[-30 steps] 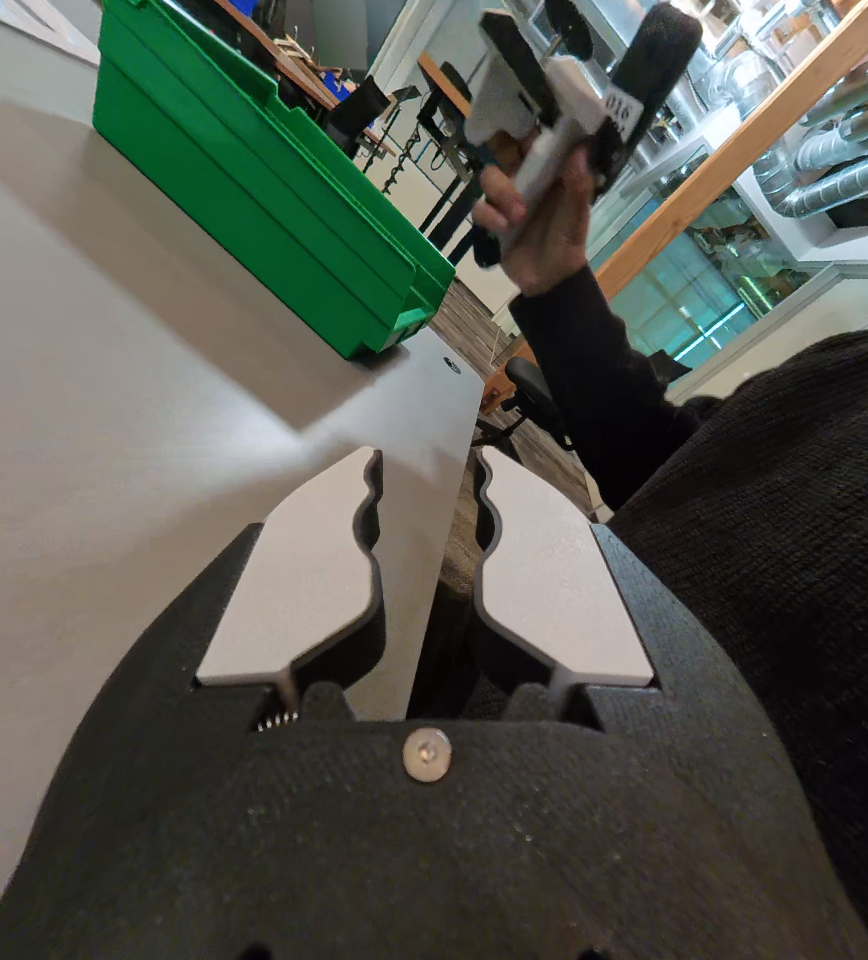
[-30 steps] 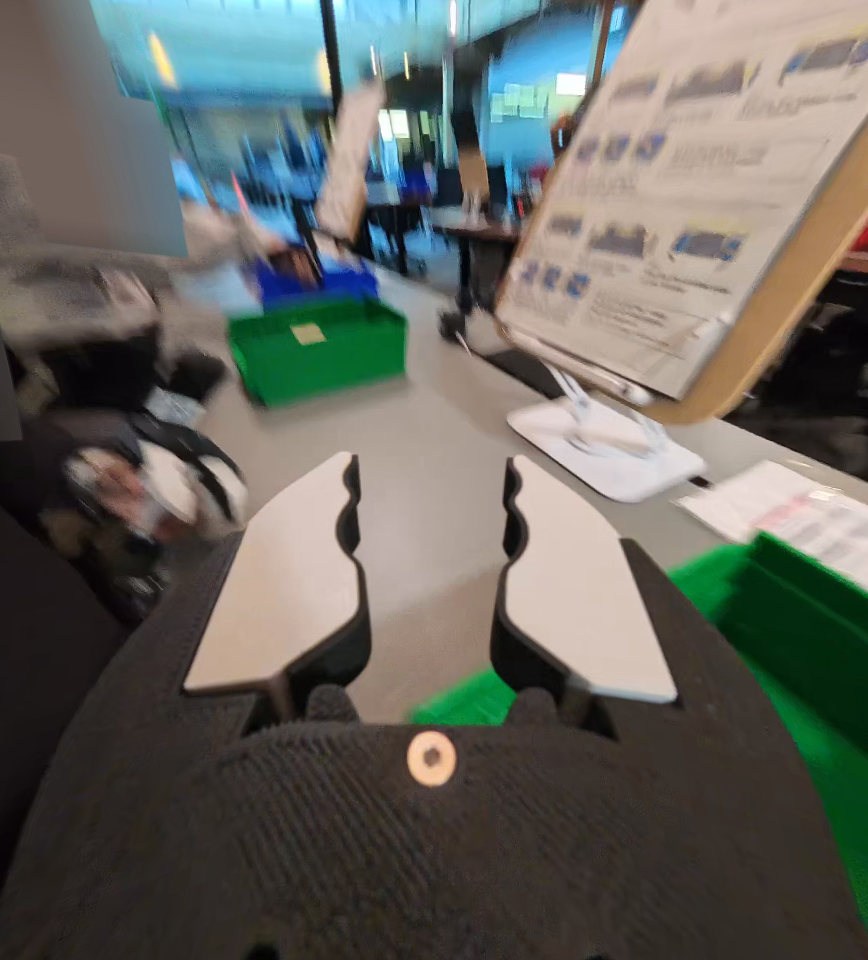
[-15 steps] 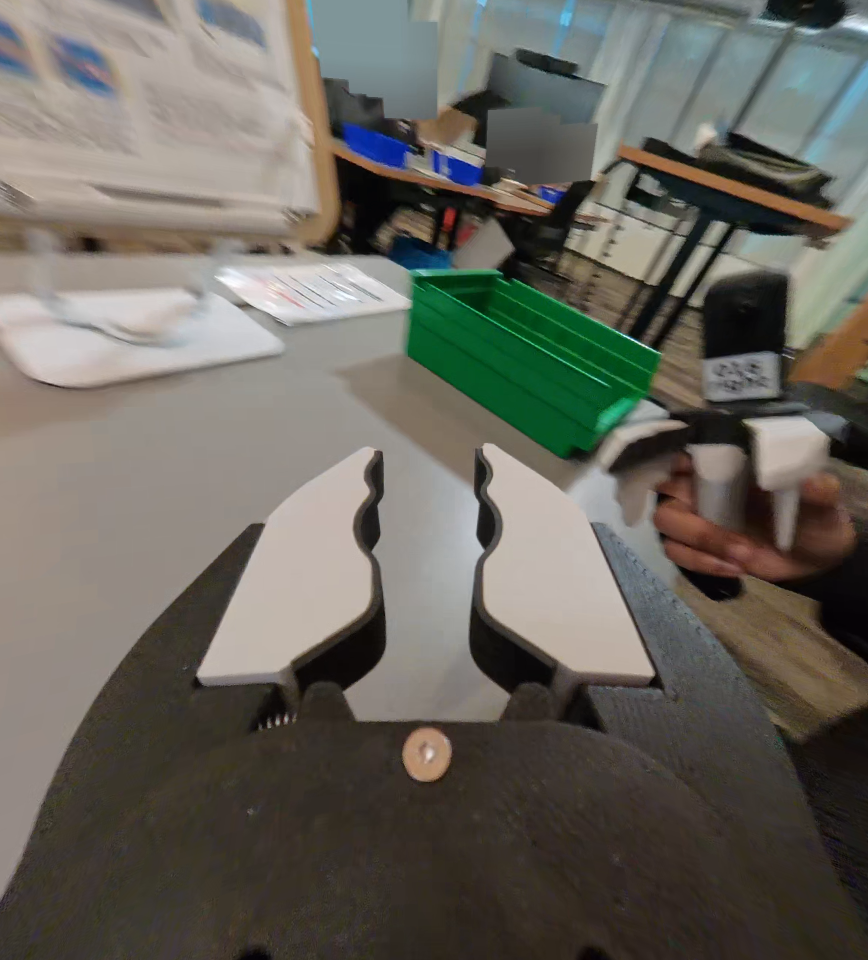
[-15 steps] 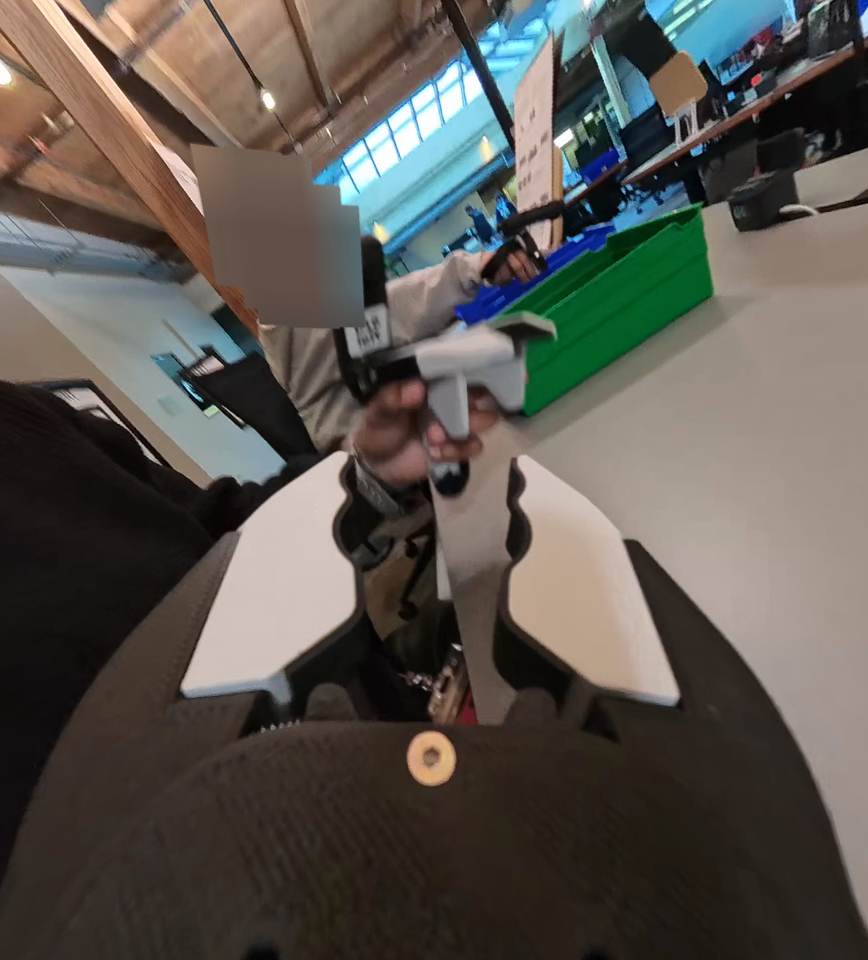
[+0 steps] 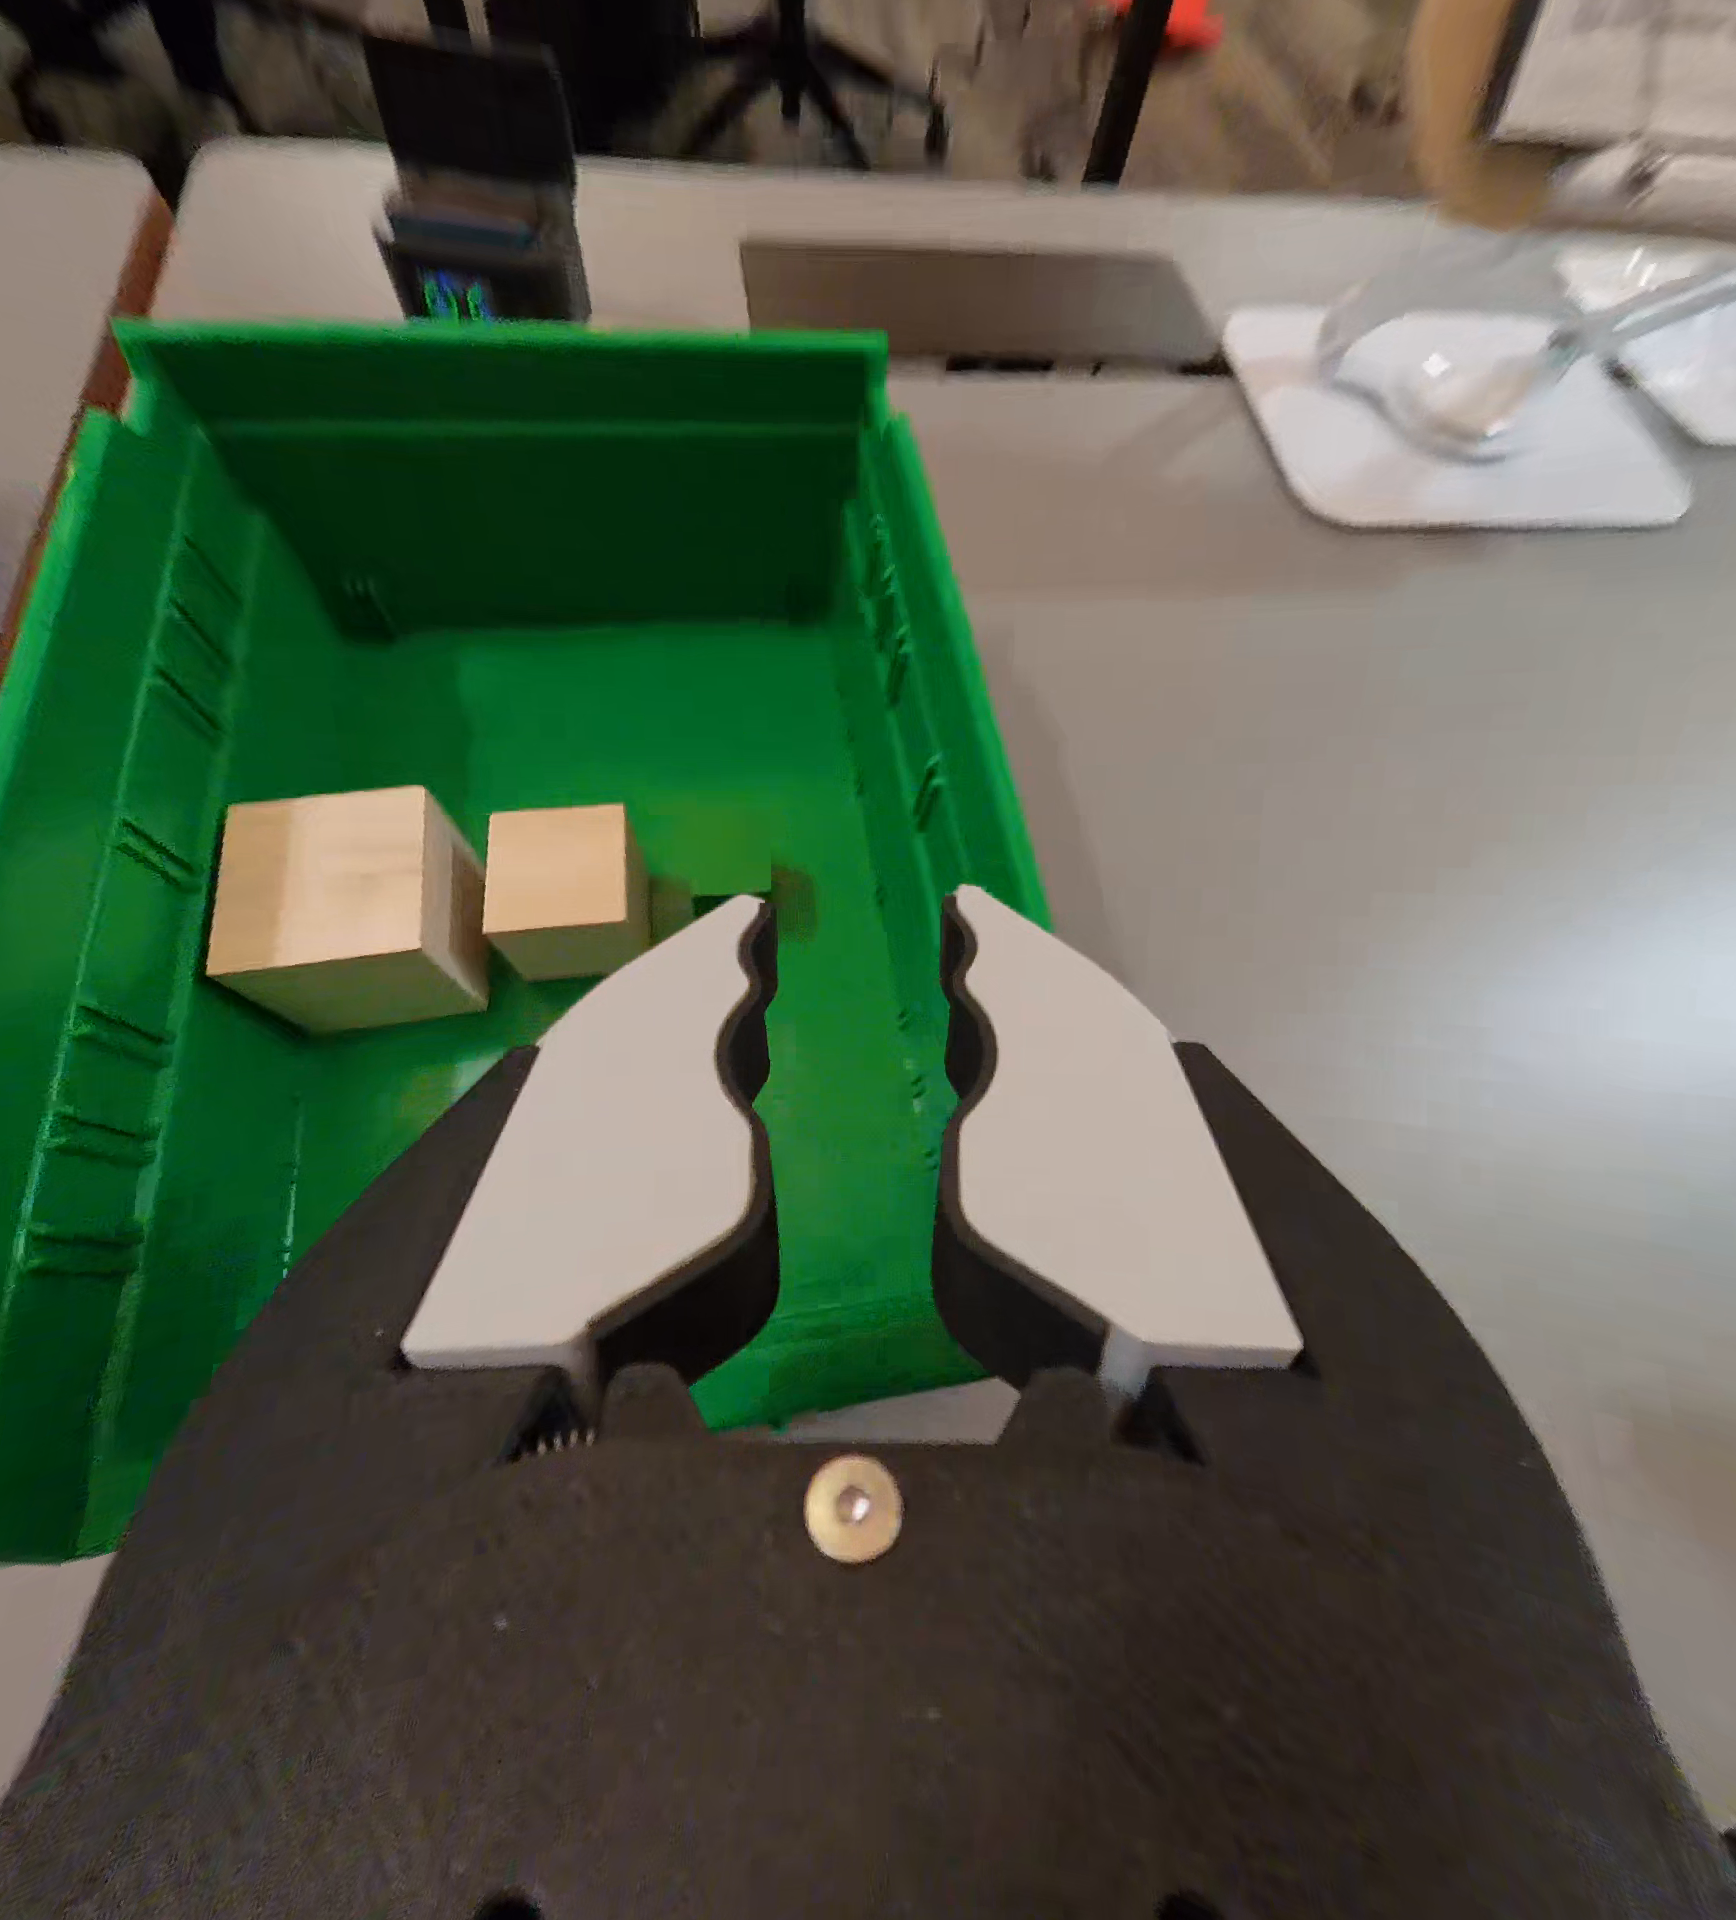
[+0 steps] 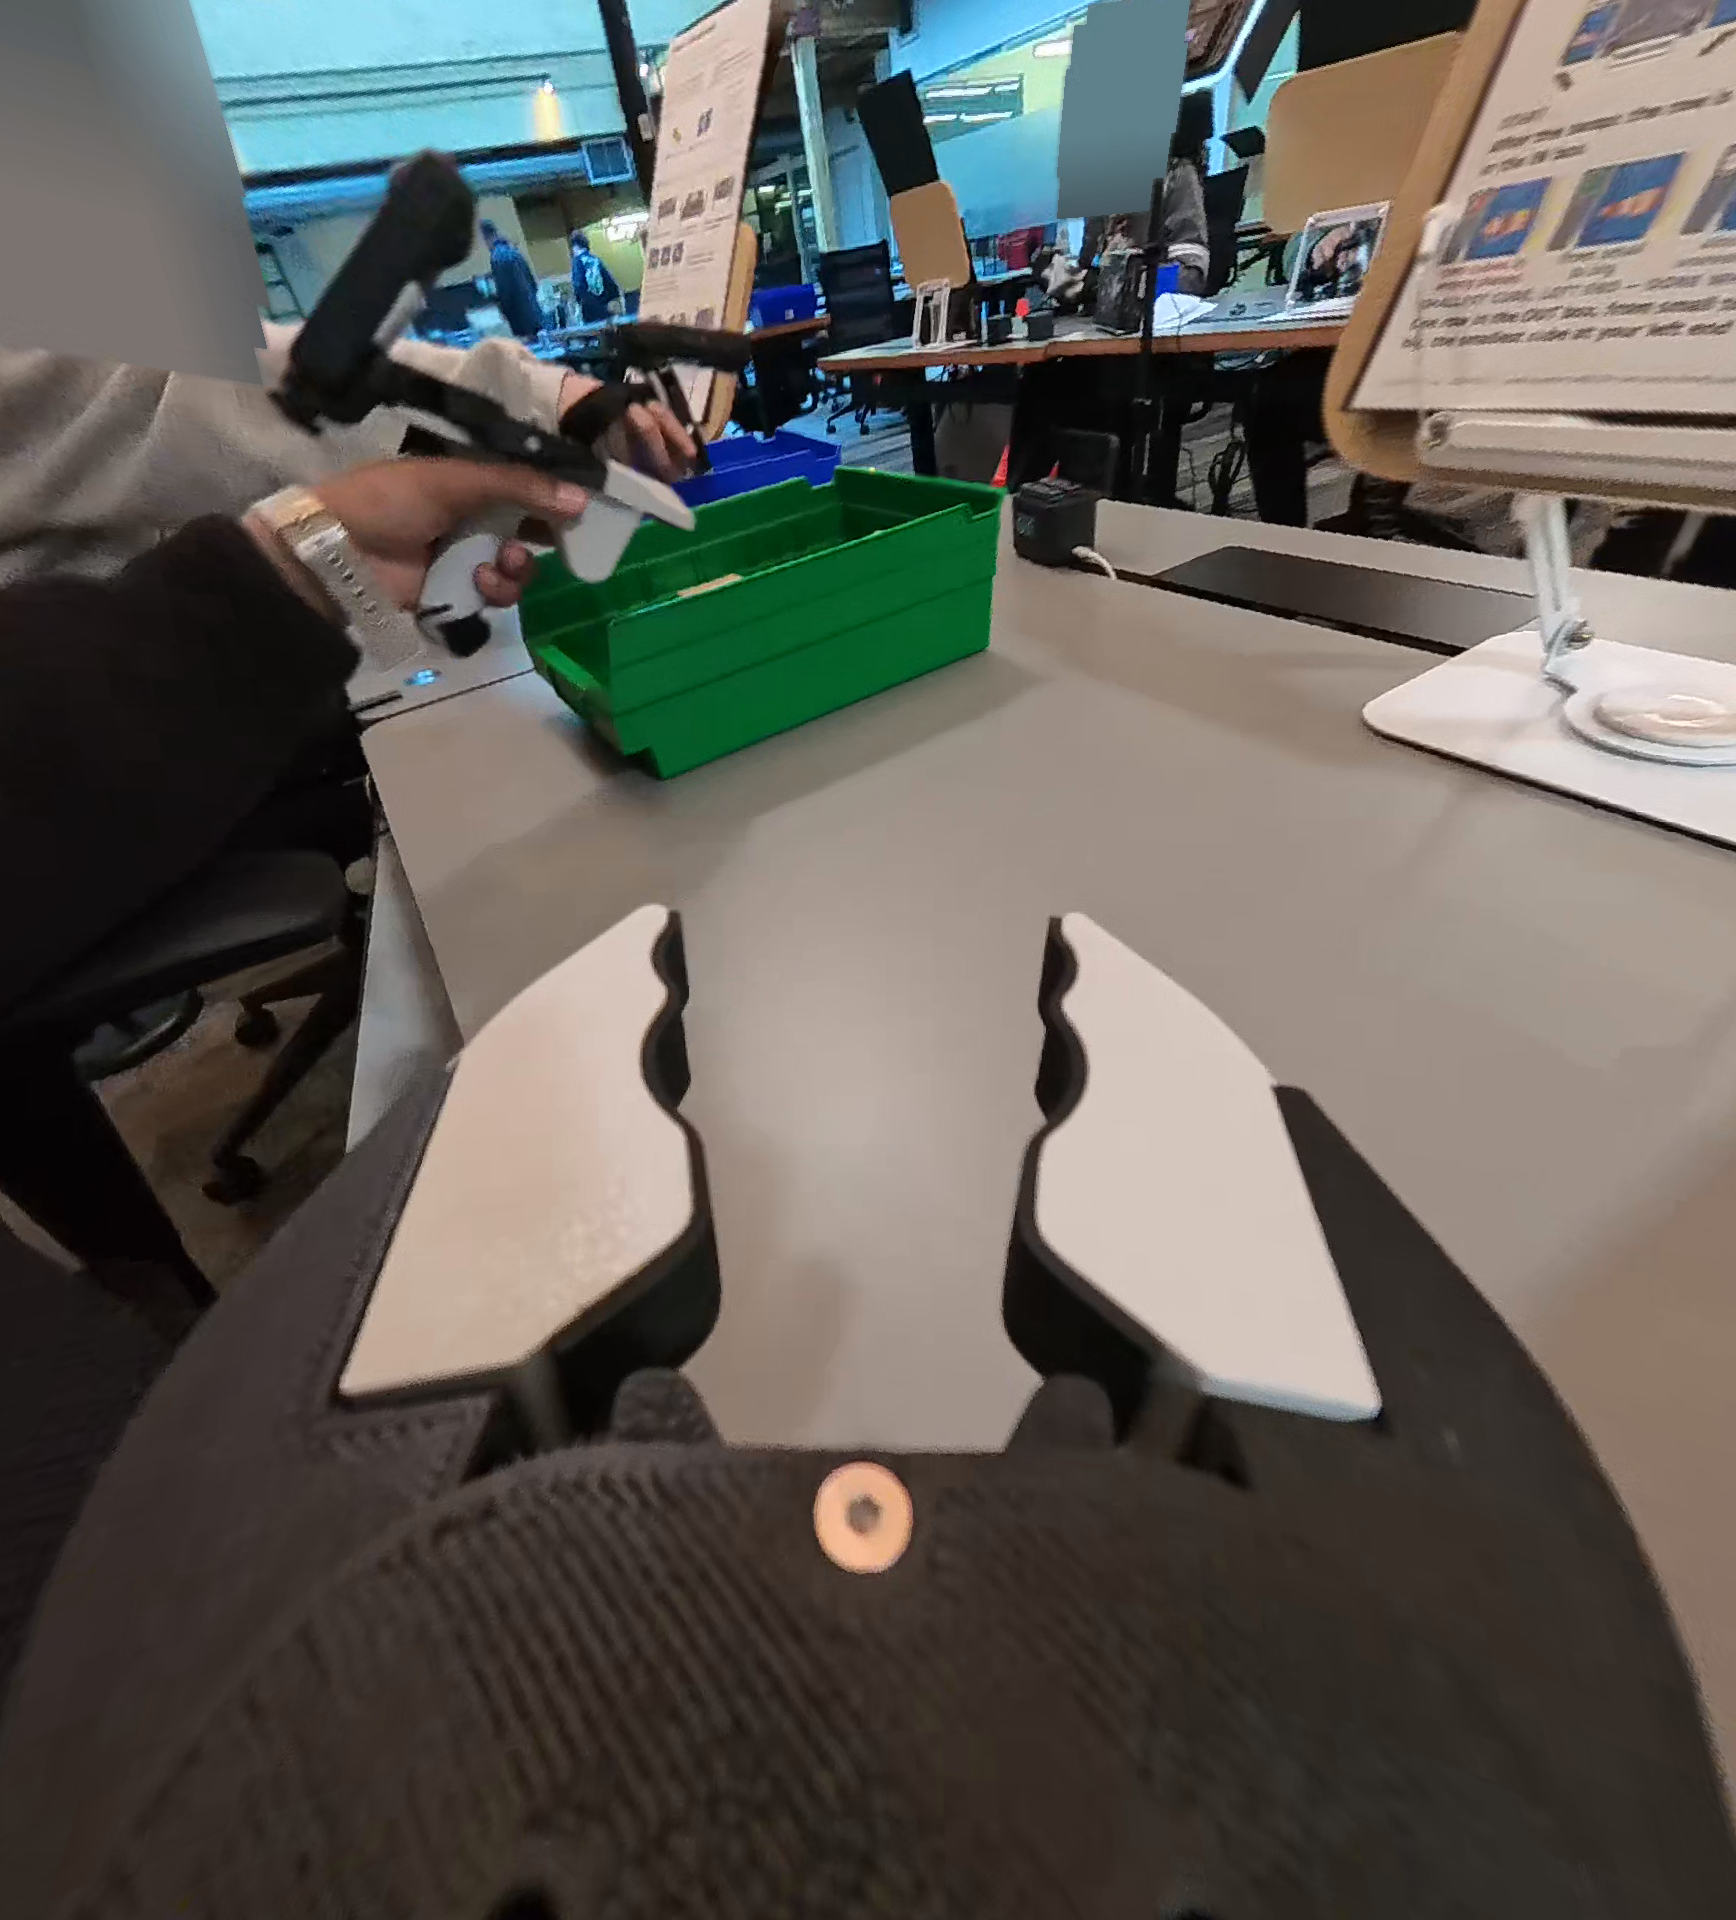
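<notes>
Both jaws stayed apart and empty as my left gripper (image 5: 853, 914) swung over the green bin (image 5: 490, 384) holding wooden blocks (image 5: 344, 894); my right gripper (image 6: 859, 925) hung above bare desk (image 6: 1259, 831).

An open green plastic bin (image 5: 490, 499) sits on the table beneath the left gripper (image 5: 853, 914). Two pale wooden cubes, larger (image 5: 339, 904) and smaller (image 5: 557, 888), rest side by side inside, left of the fingertips.

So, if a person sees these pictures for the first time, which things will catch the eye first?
The bright green bin on the grey table, with pale wooden cubes inside near its left wall. The left gripper hovers open over the bin's right wall. The right gripper is open above bare table, with a white document stand to its right.
</notes>
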`<state>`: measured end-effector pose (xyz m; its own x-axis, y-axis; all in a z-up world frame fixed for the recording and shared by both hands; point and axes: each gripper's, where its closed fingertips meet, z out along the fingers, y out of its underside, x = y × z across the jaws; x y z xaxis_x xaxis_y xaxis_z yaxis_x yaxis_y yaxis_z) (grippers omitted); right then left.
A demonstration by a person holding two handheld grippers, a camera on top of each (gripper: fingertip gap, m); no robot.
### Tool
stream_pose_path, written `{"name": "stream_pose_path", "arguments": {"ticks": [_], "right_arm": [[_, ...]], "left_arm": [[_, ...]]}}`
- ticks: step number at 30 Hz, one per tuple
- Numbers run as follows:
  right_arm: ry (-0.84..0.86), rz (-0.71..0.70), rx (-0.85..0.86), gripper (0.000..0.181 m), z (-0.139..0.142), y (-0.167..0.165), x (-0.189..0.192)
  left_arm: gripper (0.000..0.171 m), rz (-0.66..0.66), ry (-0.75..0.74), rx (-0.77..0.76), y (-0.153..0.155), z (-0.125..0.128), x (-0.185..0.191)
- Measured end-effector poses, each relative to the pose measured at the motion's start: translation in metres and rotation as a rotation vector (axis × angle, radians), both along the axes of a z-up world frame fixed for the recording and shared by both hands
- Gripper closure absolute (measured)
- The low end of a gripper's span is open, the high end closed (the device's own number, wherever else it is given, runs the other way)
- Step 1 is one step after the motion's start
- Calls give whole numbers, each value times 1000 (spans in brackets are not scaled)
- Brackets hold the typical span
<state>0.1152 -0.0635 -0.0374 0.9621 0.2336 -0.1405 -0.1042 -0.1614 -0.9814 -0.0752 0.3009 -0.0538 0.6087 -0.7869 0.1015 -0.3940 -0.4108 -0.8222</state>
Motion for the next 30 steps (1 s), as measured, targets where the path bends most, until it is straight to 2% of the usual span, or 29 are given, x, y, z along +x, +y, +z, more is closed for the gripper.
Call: {"name": "stream_pose_path", "arguments": {"ticks": [5, 10, 15, 24, 30], "right_arm": [[-40, 44, -25, 114, -8, 0, -11], [-44, 36, -12, 114, -6, -3, -5], [-23, 33, -32, 116, -13, -2, 1], [19, 49, -63, 117, -24, 2, 4], [46, 47, -74, 117, -28, 3, 7]], "left_arm": [[140, -37, 272, -79, 29, -39, 13], [140, -19, 418, -56, 47, -71, 26], [141, 5, 464, -92, 51, -91, 34], [143, 24, 575, -107, 64, -111, 28], [144, 33, 513, -90, 68, -102, 31]]}}
